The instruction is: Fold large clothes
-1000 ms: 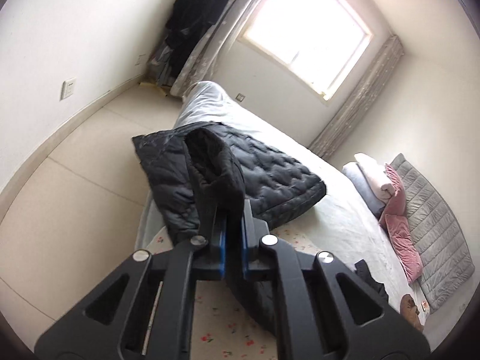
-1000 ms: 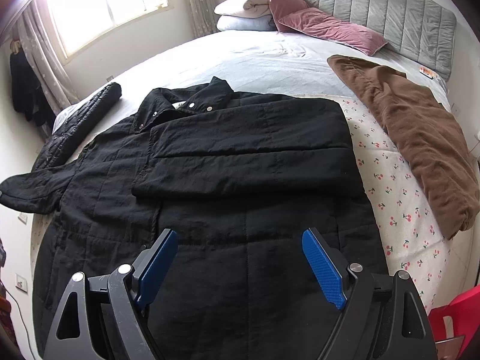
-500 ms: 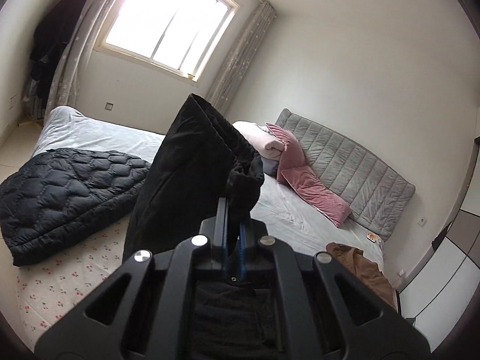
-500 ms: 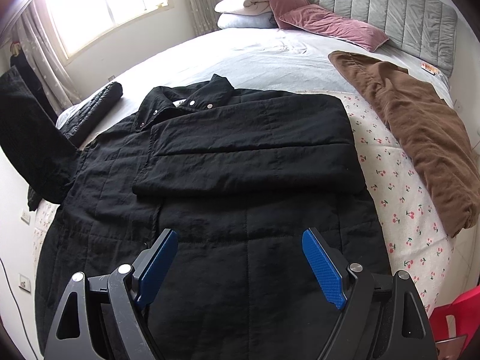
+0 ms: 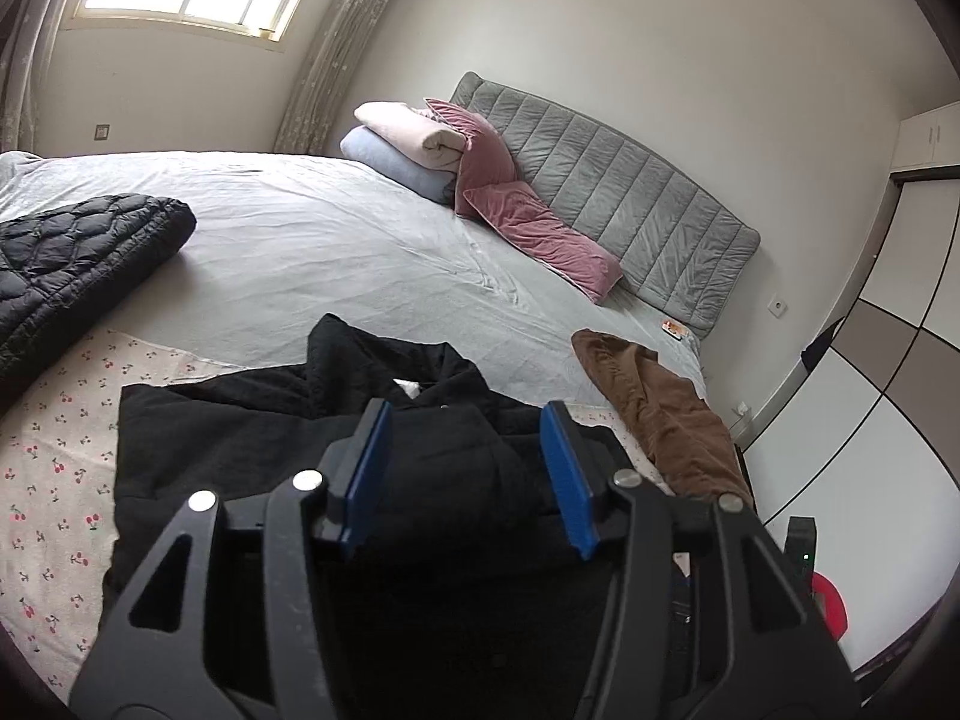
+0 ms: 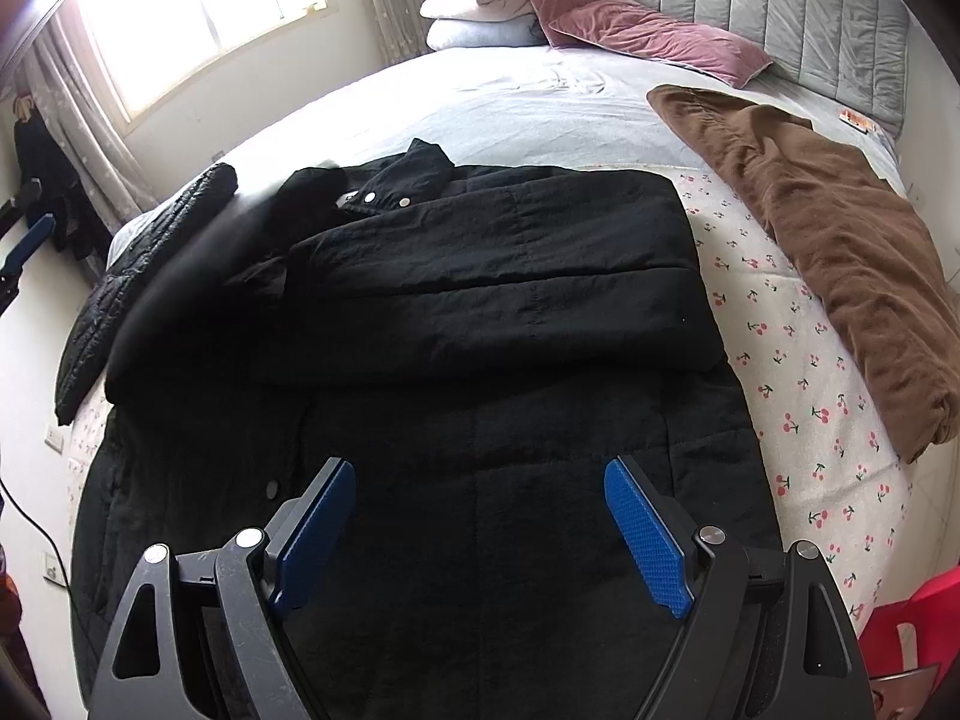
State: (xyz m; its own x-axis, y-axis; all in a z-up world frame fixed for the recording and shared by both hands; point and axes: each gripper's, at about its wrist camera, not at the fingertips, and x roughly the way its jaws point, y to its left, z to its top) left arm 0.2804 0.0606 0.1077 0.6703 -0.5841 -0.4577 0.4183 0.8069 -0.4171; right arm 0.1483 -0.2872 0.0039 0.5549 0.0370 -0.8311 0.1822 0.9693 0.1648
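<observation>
Now, left wrist view: left gripper (image 5: pixel 465 468) fingers have just been opening, apart, nothing between them. Below and just ahead lies the black coat (image 5: pixel 252 450) on the bed (image 5: pixel 312 252), collar at the far end, a sleeve laid across the chest. Quilted jacket (image 5: pixel 78 258) far left, brown garment (image 5: pixel 660 414) right, pillows (image 5: pixel 420 150) by the headboard.

Right wrist view: right gripper (image 6: pixel 480 534) fingers wide apart, empty, hovering over the coat's near hem. Coat (image 6: pixel 480 300) lies flat mid-bed; right side folded in across the chest, left sleeve (image 6: pixel 198 300) draped over the left side, blurred, so not settled flat as far as I can tell. Left gripper's blue pad shows at far left edge.

Progress: both sleeves look brought in. Left: smoothing that sleeve, then folding the hem up toward the collar.
</observation>
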